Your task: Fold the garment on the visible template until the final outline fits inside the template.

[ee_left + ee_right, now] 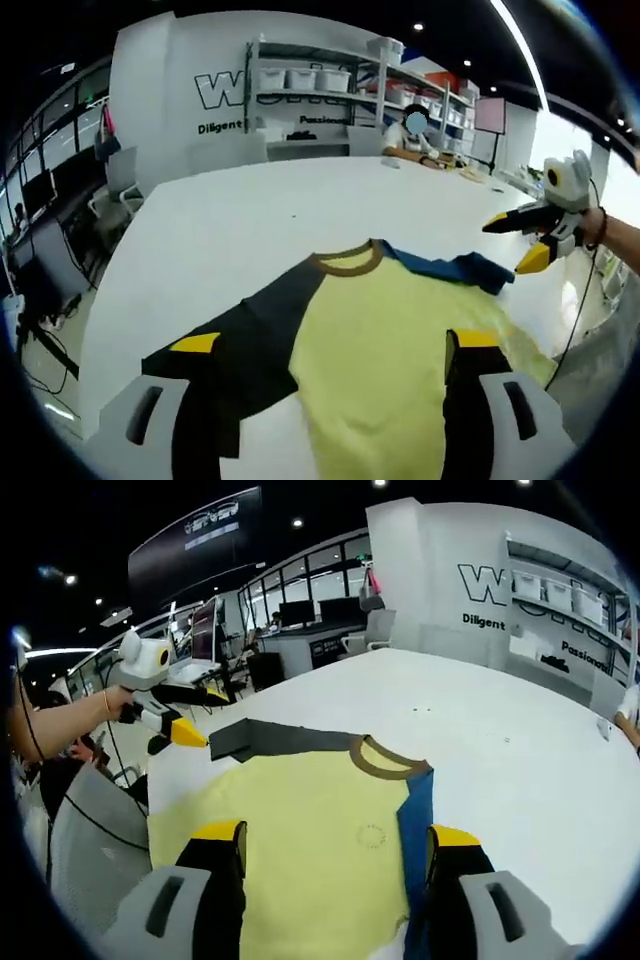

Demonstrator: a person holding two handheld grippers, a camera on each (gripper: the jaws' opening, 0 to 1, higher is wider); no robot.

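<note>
One garment (370,340), a yellow shirt with one dark sleeve and one blue sleeve, lies flat on one white table (230,220). My left gripper (335,345) and right gripper (335,835) both hover over it, jaws spread wide, holding nothing. The shirt's hem is cut off at the bottom of both views, and I cannot make out any template outline.
</note>
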